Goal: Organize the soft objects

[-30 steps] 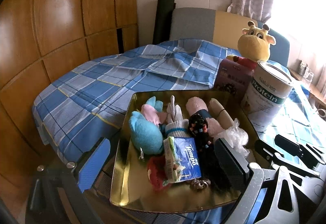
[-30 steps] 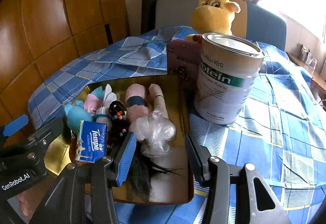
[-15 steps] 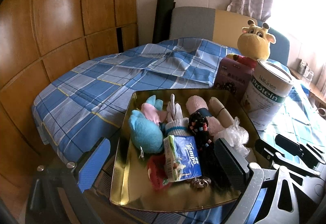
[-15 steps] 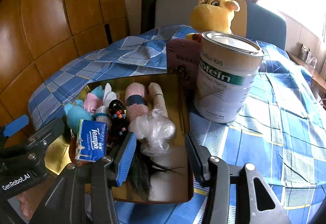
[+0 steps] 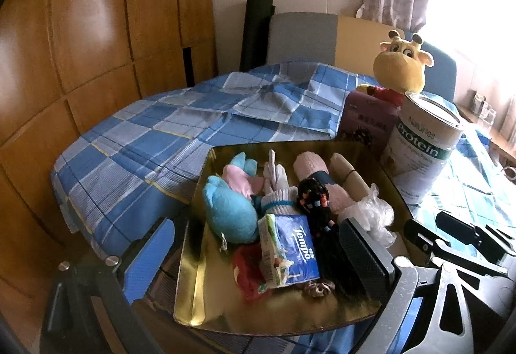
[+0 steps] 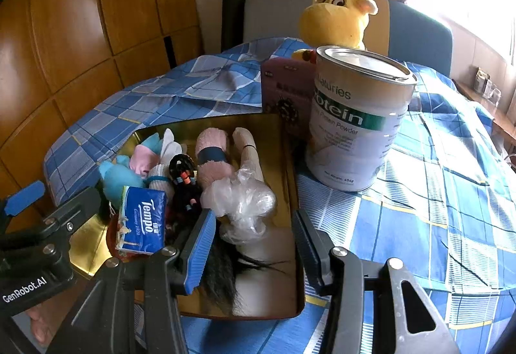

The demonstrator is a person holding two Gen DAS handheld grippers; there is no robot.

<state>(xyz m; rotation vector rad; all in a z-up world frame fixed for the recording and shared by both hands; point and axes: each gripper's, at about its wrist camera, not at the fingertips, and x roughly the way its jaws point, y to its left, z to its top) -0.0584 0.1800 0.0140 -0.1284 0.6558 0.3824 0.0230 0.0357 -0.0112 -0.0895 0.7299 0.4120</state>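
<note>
A gold tray (image 5: 193, 260) (image 6: 292, 160) on the blue checked cloth holds several soft things: a blue plush (image 5: 229, 212), a Tempo tissue pack (image 5: 292, 252) (image 6: 143, 220), a pink rolled towel (image 6: 213, 144), a crumpled clear plastic bag (image 5: 371, 212) (image 6: 245, 199) and a tuft of black hair (image 6: 222, 273). My left gripper (image 5: 258, 225) hovers open over the tray's near end, touching nothing. My right gripper (image 6: 254, 218) is open just short of the plastic bag, with its pads apart from it. A yellow giraffe plush (image 5: 400, 70) (image 6: 335, 18) sits at the back.
A tall protein powder can (image 5: 422, 147) (image 6: 354, 122) and a purple box (image 5: 364, 122) (image 6: 283, 89) stand right behind the tray. Wooden wall panels run along the left. A chair back and a dark roll (image 5: 258, 28) are beyond the table.
</note>
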